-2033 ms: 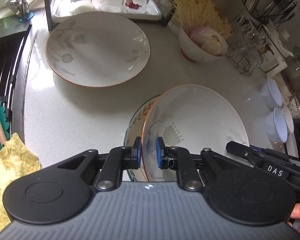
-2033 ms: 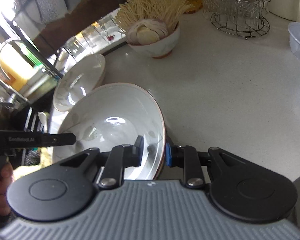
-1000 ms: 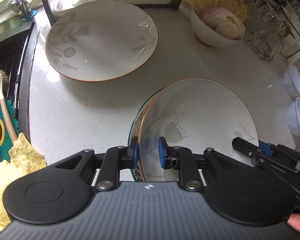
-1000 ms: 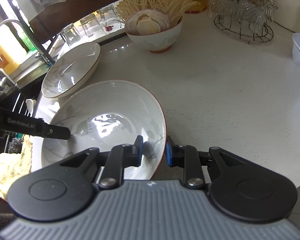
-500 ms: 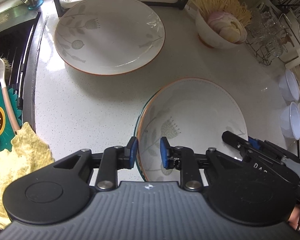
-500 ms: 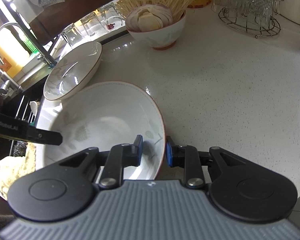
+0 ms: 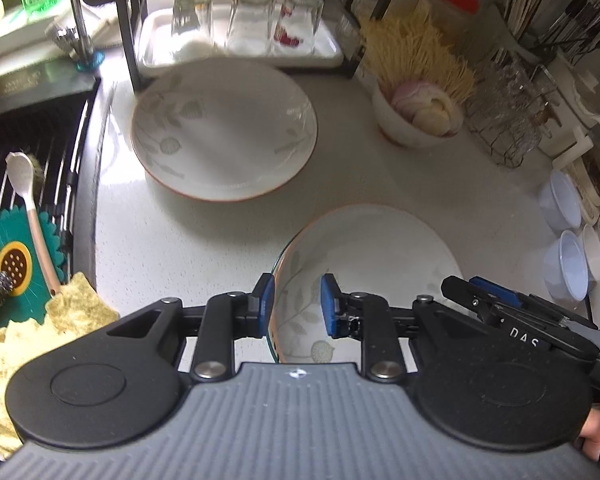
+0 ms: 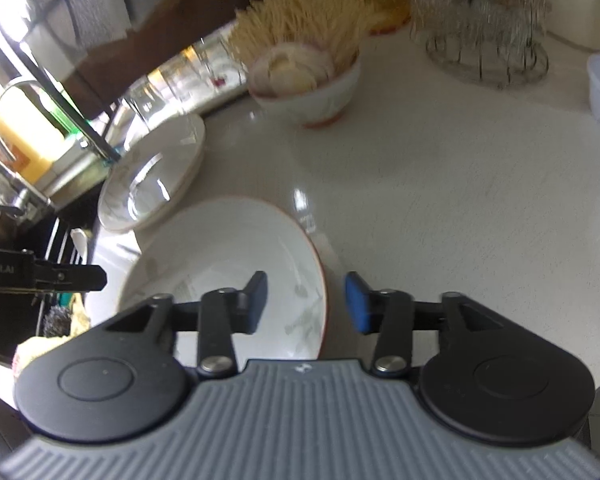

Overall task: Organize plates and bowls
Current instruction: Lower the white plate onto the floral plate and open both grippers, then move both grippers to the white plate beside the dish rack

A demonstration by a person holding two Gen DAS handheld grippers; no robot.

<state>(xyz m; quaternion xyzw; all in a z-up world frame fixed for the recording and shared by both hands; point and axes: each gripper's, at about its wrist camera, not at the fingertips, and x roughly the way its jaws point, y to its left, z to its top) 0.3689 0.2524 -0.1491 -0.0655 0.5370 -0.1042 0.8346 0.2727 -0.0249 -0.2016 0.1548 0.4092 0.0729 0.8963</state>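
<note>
Left wrist view, left to right: black slatted sink rack (image 7: 40, 160) at far left with a white spoon (image 7: 24, 184) on a teal flower-shaped mat (image 7: 4, 256), yellow cloth (image 7: 32, 340) below it. Upper centre: wide white floral plate with orange rim (image 7: 224, 132) flat on the white speckled countertop (image 7: 188, 240), apart from the others. Lower centre: second white floral orange-rimmed plate (image 7: 376, 248) sits on a glass plate, teal edge just showing at its left rim. Left gripper (image 7: 296, 304): jaws narrow, straddling that rim, pads not visibly pressing. Upper right: white bowl of onion and pale noodles (image 7: 416, 116); wire rack of glasses (image 7: 508, 116) beside it.

Right wrist view: right gripper (image 8: 306, 304) has just been opening, jaws now wide, plate rim between them, untouched.
</note>
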